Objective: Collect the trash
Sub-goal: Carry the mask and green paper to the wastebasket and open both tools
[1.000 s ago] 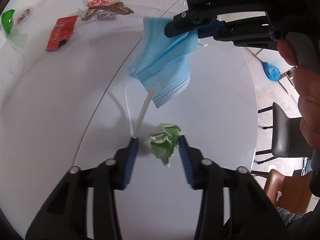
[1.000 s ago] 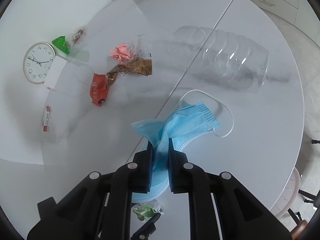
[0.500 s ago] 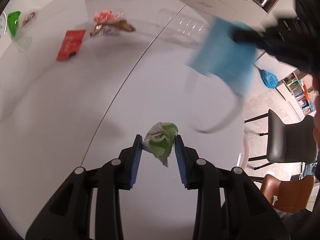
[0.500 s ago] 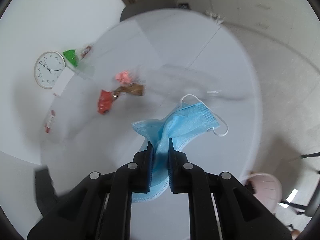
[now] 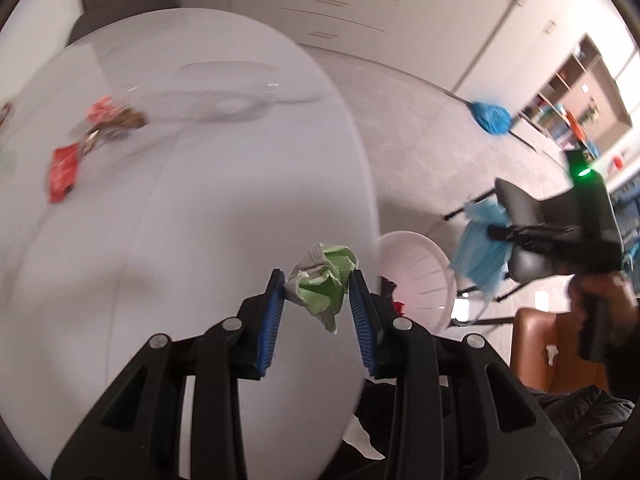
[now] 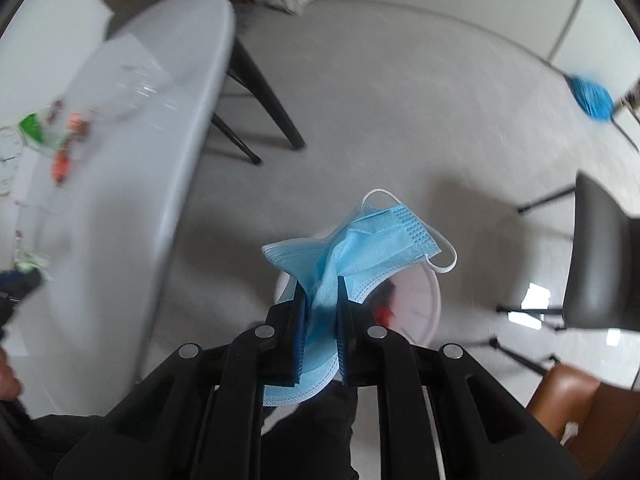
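My left gripper (image 5: 318, 286) is shut on a crumpled green and white paper ball (image 5: 323, 281), held above the white round table (image 5: 180, 220) near its right edge. My right gripper (image 6: 322, 286) is shut on a blue face mask (image 6: 360, 240) and hangs over a white bin (image 6: 424, 304) on the floor; red trash shows inside the bin. In the left wrist view the same bin (image 5: 416, 264) stands just past the table's edge, with the mask (image 5: 478, 248) to its right. A red wrapper (image 5: 62, 170), a brown wrapper (image 5: 116, 126) and pink scrap lie on the table's far left.
A dark chair (image 6: 600, 264) and a brown seat (image 6: 568, 408) stand right of the bin. Black table legs (image 6: 260, 92) reach down to the grey floor. A blue bag (image 6: 592, 96) lies farther off. A wall clock lies at the table's left edge (image 6: 8, 160).
My right gripper has carried the mask off the table, sideways to above the bin. My left gripper has lifted the green paper ball and moved toward the table's right edge.
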`<state>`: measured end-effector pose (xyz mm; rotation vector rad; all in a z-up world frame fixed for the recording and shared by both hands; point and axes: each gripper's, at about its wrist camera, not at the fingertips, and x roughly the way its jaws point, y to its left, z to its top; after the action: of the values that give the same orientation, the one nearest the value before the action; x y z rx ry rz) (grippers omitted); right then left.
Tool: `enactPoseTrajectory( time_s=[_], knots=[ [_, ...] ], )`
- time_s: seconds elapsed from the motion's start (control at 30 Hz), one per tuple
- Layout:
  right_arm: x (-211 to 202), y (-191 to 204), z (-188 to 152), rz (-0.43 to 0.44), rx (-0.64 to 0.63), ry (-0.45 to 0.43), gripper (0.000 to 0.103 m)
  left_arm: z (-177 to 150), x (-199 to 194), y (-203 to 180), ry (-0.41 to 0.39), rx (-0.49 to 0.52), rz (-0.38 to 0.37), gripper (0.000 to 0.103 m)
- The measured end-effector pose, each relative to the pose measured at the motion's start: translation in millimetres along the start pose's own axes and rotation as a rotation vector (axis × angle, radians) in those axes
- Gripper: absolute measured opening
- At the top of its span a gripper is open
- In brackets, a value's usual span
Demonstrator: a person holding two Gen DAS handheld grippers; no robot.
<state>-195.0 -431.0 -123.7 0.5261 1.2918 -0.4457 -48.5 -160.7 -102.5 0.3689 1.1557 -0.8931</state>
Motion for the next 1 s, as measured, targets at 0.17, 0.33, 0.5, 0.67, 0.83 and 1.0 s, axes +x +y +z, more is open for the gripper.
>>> enactPoseTrajectory(
  time_s=[0.17, 0.33, 0.5, 0.67, 0.83, 1.0],
  knots=[
    [44.7, -25.1, -11.0, -0.024, 0.034, 0.069, 0.032, 14.9, 12.6, -41.6, 0.022, 0.078, -0.026, 0.033],
    [50.9, -44.7, -13.0, -0.046, 0.048, 0.085, 0.062, 26.2, 29.7, -78.4, 0.05, 0.147, -0.037, 0.033],
    [31.8, -62.5, -13.9, -0.064, 0.055, 0.05, 0.078, 32.2, 49.2, -111.1, 0.084, 0.203, -0.061, 0.033],
    [14.8, -74.4, -13.8, -0.062, 0.055, 0.025, 0.079, 30.2, 61.5, -137.8, 0.106, 0.24, -0.077, 0.033],
    [3.4, -77.2, -15.9, -0.054, 0.059, 0.007, 0.08, 28.2, 70.3, -151.0, 0.135, 0.269, -0.085, 0.033],
    [-5.7, -81.3, -16.5, -0.056, 0.068, -0.015, 0.084, 33.1, 77.3, -168.0, 0.152, 0.295, -0.105, 0.044]
  ],
)
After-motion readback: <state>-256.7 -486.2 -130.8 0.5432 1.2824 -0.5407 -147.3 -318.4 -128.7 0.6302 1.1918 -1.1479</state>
